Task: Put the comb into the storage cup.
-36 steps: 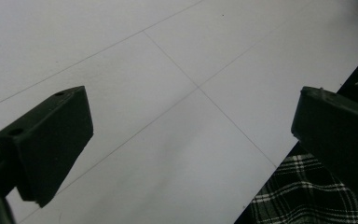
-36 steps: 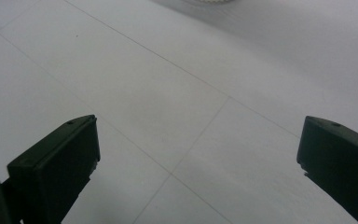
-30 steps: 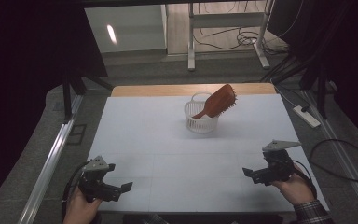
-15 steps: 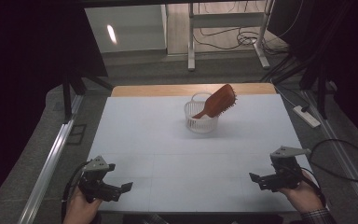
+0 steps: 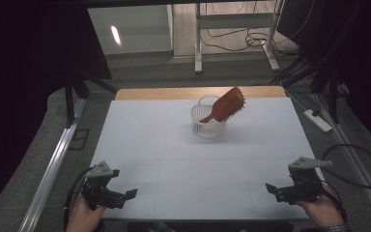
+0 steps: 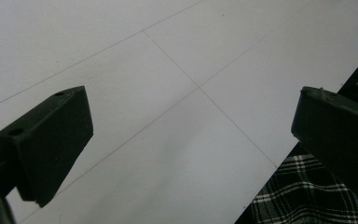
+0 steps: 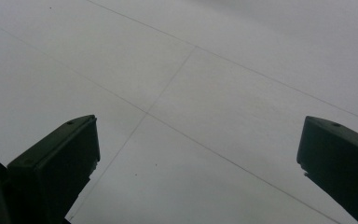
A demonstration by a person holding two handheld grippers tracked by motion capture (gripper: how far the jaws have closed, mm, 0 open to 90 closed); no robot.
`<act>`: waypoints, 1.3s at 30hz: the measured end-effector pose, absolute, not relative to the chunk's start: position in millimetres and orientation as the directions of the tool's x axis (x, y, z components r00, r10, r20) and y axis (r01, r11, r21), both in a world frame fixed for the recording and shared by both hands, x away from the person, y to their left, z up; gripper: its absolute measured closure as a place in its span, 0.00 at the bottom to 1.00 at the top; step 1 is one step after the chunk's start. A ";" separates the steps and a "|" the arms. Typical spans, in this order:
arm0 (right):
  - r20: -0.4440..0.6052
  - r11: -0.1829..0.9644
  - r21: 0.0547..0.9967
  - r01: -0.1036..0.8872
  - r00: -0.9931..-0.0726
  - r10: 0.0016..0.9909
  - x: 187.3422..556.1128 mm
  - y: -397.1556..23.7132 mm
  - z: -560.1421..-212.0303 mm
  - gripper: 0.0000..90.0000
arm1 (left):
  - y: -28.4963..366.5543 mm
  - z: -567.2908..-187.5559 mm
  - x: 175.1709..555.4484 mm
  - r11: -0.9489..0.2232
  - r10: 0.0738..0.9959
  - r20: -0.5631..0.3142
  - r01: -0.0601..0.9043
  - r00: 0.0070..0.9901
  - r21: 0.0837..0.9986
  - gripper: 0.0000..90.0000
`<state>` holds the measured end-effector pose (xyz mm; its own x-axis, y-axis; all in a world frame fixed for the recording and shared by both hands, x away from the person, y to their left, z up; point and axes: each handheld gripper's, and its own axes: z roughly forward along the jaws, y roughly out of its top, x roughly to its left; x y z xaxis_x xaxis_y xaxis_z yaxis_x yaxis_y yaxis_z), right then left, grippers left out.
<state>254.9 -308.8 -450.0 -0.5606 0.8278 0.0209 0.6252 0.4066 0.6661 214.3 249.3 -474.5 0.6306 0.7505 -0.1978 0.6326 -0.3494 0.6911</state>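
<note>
While the left gripper (image 5: pixel 125 195) hovers low at the table's (image 5: pixel 140 145) near left corner, jaws spread wide and holding nothing, the brown hairbrush (image 5: pixel 224 105) stands tilted in the white basket (image 5: pixel 206 126) far across at the middle. Over at the near right, the right gripper (image 5: pixel 274 190) gapes just as wide, empty too.

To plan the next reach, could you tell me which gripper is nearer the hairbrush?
Right, slightly. The right gripper sits near and right of the hairbrush in the basket; the left gripper sits near and farther left.
</note>
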 end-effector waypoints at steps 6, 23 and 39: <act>0.017 0.398 0.666 0.631 -0.546 0.837 249.3 -314.2 -451.1 0.00 | 249.4 -474.3 214.4 -0.354 0.750 -0.194 0.632 0.632 0.689 0.00; 0.002 0.376 0.661 0.650 -0.502 0.865 238.1 -326.9 -452.1 0.00 | 249.4 -474.4 214.6 -0.352 0.751 -0.196 0.633 0.630 0.689 0.00; -0.028 0.396 0.638 0.660 -0.494 0.869 232.8 -329.6 -450.3 0.00 | 249.9 -474.4 214.5 -0.353 0.752 -0.194 0.633 0.630 0.689 0.00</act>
<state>232.8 -329.6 -450.3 -0.4940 0.8690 -0.0282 0.6601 0.3959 0.6384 214.5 249.9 -474.4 0.6301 0.7519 -0.1940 0.6333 -0.3531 0.6886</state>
